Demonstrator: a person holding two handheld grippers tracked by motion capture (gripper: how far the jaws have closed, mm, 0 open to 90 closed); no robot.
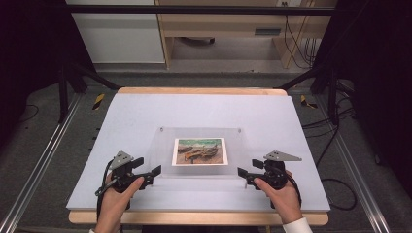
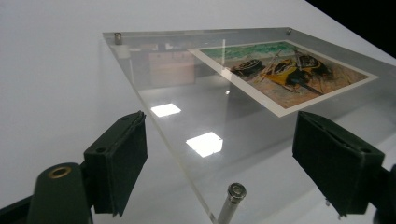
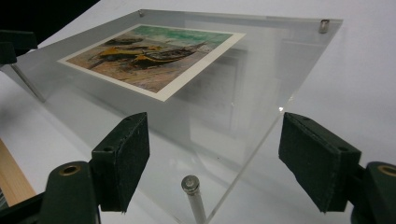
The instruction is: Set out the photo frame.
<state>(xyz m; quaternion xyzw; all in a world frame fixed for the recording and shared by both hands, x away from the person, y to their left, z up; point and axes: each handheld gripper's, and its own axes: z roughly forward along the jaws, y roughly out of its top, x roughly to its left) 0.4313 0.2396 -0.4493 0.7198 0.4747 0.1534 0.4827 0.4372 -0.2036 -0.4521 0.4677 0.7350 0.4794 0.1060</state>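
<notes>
A clear acrylic picture frame lies flat on the pale mat, with a print of beached boats inside it. My left gripper sits at the frame's near left corner and my right gripper at its near right corner. In the left gripper view the black pads stand wide apart around the corner of the pane and its metal standoff pin. The right gripper view is the mirror of this: its open gripper straddles a corner pin, pads clear of the pane.
The mat covers a wooden table whose edge shows at front and back. Dark frame legs and cables stand on the floor to both sides. A wooden desk is beyond the table.
</notes>
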